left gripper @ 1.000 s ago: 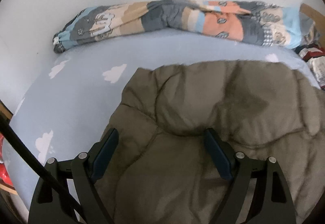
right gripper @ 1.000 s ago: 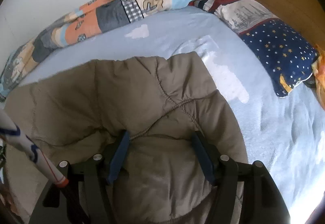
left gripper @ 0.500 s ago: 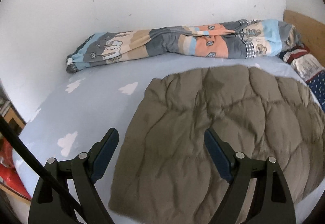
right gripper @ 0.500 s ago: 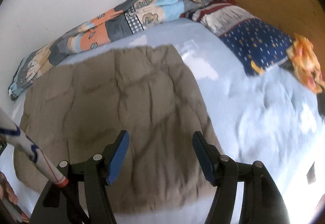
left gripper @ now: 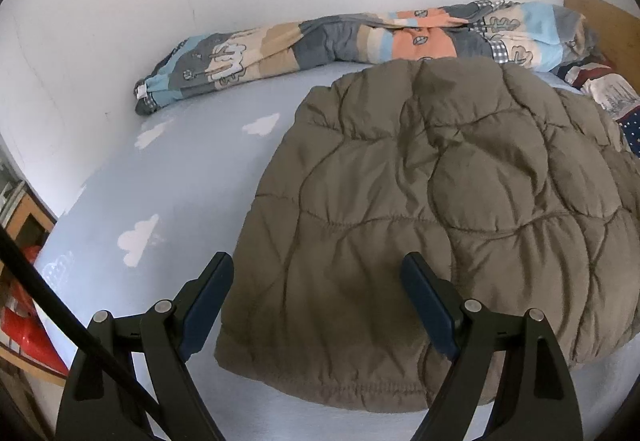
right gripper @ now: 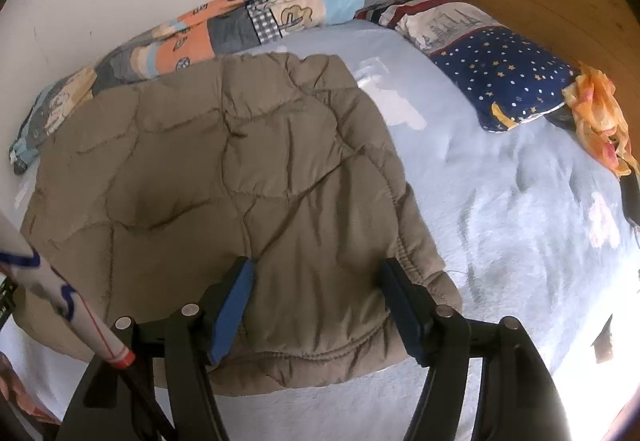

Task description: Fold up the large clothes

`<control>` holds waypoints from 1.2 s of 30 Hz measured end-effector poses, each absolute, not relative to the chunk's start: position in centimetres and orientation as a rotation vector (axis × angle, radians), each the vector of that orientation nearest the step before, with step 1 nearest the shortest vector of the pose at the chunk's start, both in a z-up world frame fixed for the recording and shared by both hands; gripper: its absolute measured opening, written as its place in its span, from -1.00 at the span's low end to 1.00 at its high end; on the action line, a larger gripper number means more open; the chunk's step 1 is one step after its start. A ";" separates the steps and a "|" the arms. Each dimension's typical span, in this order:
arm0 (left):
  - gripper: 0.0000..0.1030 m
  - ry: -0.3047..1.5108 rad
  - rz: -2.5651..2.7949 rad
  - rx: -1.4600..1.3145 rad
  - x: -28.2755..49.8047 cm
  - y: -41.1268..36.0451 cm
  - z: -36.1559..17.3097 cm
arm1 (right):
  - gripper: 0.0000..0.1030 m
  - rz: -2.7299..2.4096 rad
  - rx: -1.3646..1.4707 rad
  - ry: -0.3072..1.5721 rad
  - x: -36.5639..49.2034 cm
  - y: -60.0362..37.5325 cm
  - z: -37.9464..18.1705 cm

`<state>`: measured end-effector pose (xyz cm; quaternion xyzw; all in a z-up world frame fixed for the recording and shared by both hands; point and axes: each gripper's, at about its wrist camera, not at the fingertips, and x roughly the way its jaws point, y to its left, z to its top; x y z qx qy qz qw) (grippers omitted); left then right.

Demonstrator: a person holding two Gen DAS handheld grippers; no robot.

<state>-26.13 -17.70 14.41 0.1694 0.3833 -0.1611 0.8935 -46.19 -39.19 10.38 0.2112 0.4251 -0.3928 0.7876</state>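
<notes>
Grippers lowered, jacket [left gripper: 420,201] ahead, beneath open jaws

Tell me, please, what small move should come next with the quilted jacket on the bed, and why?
Probably lower both grippers onto the jacket's near hem and close. The left gripper and right gripper are open above the olive quilted jacket, holding nothing, and it lies spread flat on the blue sheet, so a fold has to begin with a grasp.

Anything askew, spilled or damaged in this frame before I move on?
Nothing spilled or damaged. The olive quilted jacket lies on the bed sheet with its far end bunched, not flat. Left gripper and right gripper are open above its near hem.
</notes>
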 end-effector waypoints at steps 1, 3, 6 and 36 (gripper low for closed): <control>0.66 0.796 -0.333 0.352 -26.1 -17.8 14.3 | 0.42 -0.845 0.447 0.923 -46.1 -39.2 10.2; 0.66 0.799 -0.332 0.356 -25.9 -17.9 14.0 | 0.45 -0.844 0.442 0.930 -45.9 -39.1 10.0; 0.66 0.803 -0.332 0.360 -25.7 -18.1 13.7 | 0.49 -0.844 0.442 0.938 -45.6 -39.2 9.7; 0.76 0.595 -0.450 0.202 -39.4 -13.7 26.7 | 0.69 -0.806 0.300 0.575 -51.0 -24.3 22.8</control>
